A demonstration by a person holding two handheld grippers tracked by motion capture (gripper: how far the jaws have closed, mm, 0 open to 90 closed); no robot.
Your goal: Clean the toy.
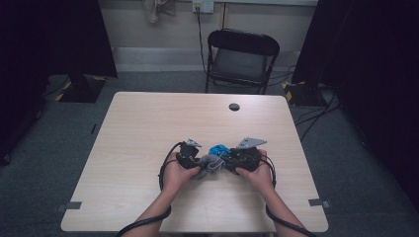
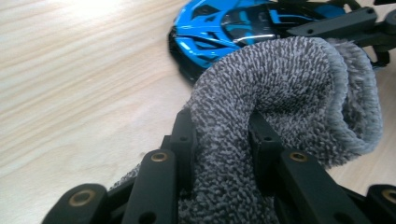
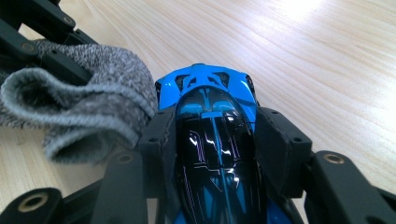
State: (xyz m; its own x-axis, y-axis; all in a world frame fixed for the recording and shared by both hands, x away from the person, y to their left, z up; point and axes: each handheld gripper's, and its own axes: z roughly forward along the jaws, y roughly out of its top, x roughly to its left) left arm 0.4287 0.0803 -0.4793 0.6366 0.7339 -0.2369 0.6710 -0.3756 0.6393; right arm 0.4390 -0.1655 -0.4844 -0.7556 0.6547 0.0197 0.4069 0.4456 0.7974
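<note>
No brand, label or writing can be read on anything here.

The blue toy car sits between the right gripper's jaws, which are clamped on its two sides. In the right gripper view its long axis runs straight along the jaws, with the blue end pointing away from the gripper over the surface; the end nearest the camera is cut off by the bottom edge, and its wheels are hidden behind the jaws. Whether that blue end is the nose or the tail is hard to make out.

The grey cloth, a looped terry fabric, is pinched between the left gripper's jaws, which are closed tightly on a fold of it. The free part bulges up and curls over, touching the car and hiding part of its side in the left gripper view.

In the high view both things lie at the near middle of the surface, between the two hands, the car just beyond the cloth, small and dim. The left gripper and right gripper face each other there.
</note>
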